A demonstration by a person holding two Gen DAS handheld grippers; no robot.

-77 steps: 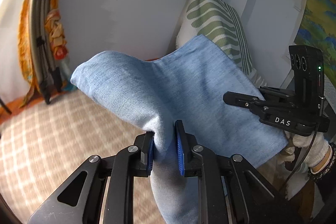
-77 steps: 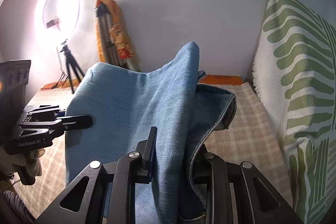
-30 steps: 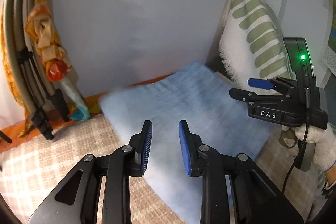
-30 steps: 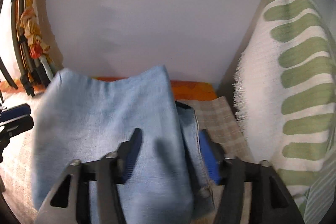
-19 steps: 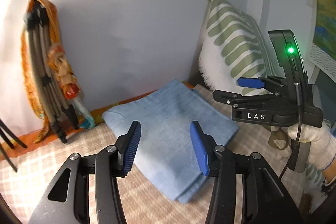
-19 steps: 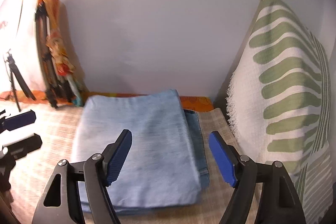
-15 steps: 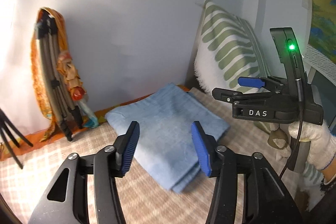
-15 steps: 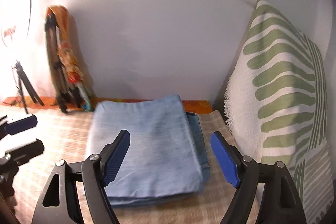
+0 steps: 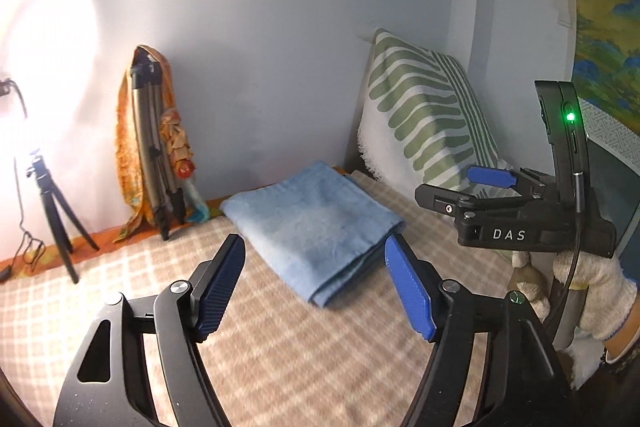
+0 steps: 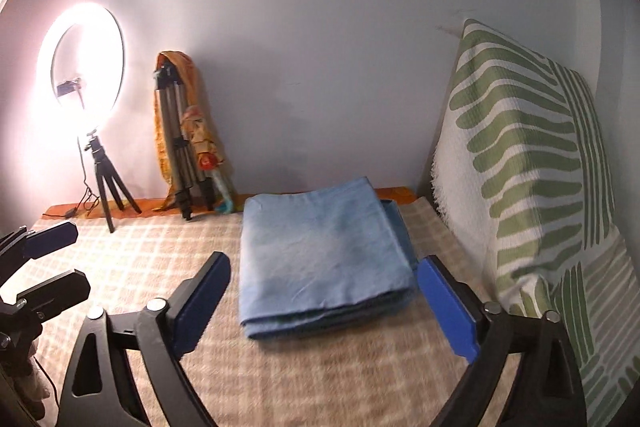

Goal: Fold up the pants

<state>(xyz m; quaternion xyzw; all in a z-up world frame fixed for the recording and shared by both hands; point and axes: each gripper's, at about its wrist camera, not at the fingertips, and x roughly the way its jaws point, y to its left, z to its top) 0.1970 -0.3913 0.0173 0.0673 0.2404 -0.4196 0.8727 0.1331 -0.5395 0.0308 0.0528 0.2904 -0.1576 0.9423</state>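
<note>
The pants (image 10: 320,259), pale blue and folded into a flat layered rectangle, lie on the checked cover ahead of both tongs, left gripper (image 9: 316,287) and right gripper (image 10: 324,307), whose jaws have just been opening and now stand spread and empty.

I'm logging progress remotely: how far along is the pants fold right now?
Done: the pants lie as a flat, layered rectangle on the checked blanket, beside the leaf-print pillow. In hand: nothing. The left gripper and right gripper have just been opening, with nothing between their fingers. Left: little, perhaps squaring the lower layer that peeks out along the pillow side.
</note>
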